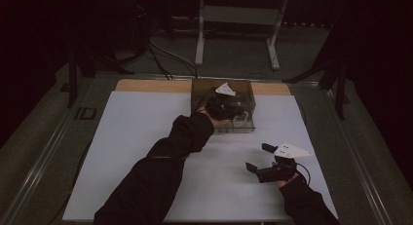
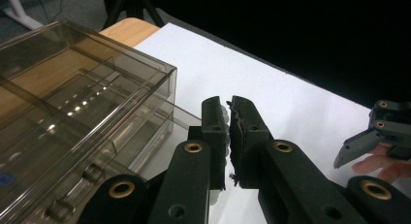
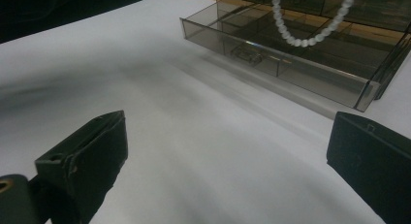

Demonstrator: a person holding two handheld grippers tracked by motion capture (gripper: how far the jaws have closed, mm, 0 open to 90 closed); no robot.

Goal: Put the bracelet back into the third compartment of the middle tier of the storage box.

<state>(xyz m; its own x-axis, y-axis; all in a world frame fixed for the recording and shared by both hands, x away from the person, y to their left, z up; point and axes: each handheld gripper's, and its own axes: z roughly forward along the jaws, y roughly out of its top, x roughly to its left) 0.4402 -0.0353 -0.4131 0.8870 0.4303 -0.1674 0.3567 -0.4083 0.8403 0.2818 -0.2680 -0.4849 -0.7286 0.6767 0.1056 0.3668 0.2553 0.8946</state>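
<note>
The left gripper (image 2: 228, 120) has its fingers pressed together on nothing, just beside the smoky transparent plastic drawer box (image 2: 72, 103) at the white bench's (image 1: 146, 137) far edge. A white bead bracelet (image 3: 310, 25) hangs over its pulled-out drawer. The right gripper (image 1: 258, 159) rests on the bench, fingers wide.

A smoky, see-through plastic box (image 1: 229, 110) with drawers stands at the upper middle of the high view, on the far part of the white mat. In the left gripper view it takes up the left side of the frame, its flat lid and inner dividers showing through the walls. In the right gripper view, at the upper right, its lowest drawer (image 3: 271, 49) stands pulled out, split into compartments. A loop of white beads (image 3: 310, 20) hangs over that open drawer.
</note>
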